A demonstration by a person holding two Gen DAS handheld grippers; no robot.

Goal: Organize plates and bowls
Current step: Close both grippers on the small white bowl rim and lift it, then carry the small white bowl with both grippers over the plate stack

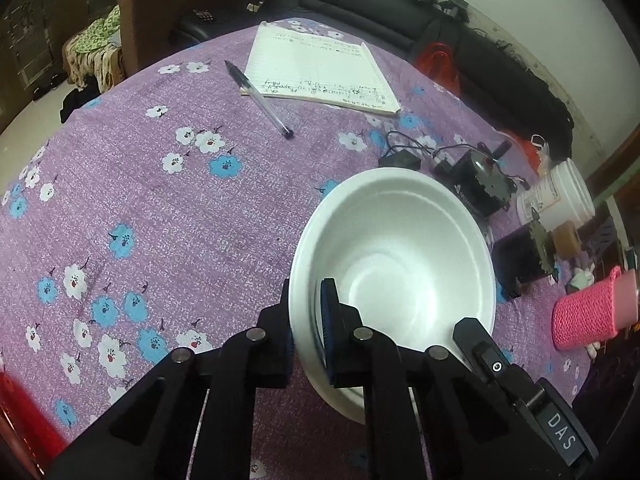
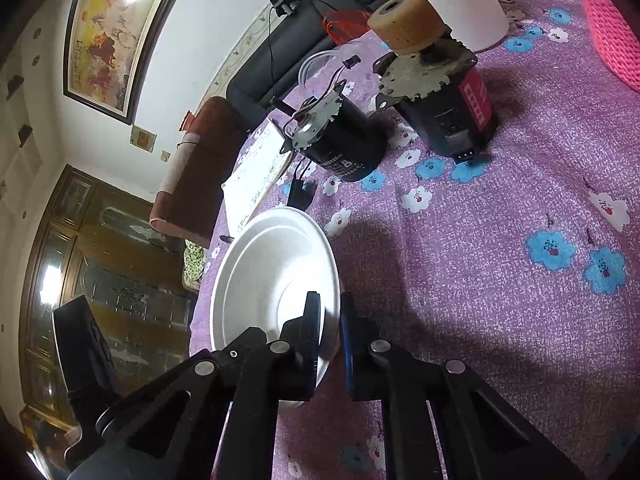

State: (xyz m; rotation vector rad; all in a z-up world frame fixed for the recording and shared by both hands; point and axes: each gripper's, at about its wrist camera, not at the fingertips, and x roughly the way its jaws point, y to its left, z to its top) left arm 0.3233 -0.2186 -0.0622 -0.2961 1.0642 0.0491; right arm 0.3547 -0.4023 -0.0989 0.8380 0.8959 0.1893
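Bowl: white foam bowl [image 1: 394,264] on the purple floral cloth [image 1: 160,208], at about 4 o'clock of the left wrist view, 7 o'clock of the right wrist view.
Left gripper [image 1: 308,328]: clenched on the bowl's rim, one finger outside the wall, one inside.
Right gripper [image 2: 330,332]: clenched on the opposite rim of the same bowl, one pad inside, one outside.
Notepad [image 1: 320,70]: at 12 o'clock of the bowl, a pen [image 1: 258,98] just beside it.
Motors [image 2: 340,136]: two black motors near the bowl's far side.
Tub [image 1: 560,196]: white, at 2 o'clock.
Pink knit [image 1: 586,312]: at 3 o'clock, well apart.
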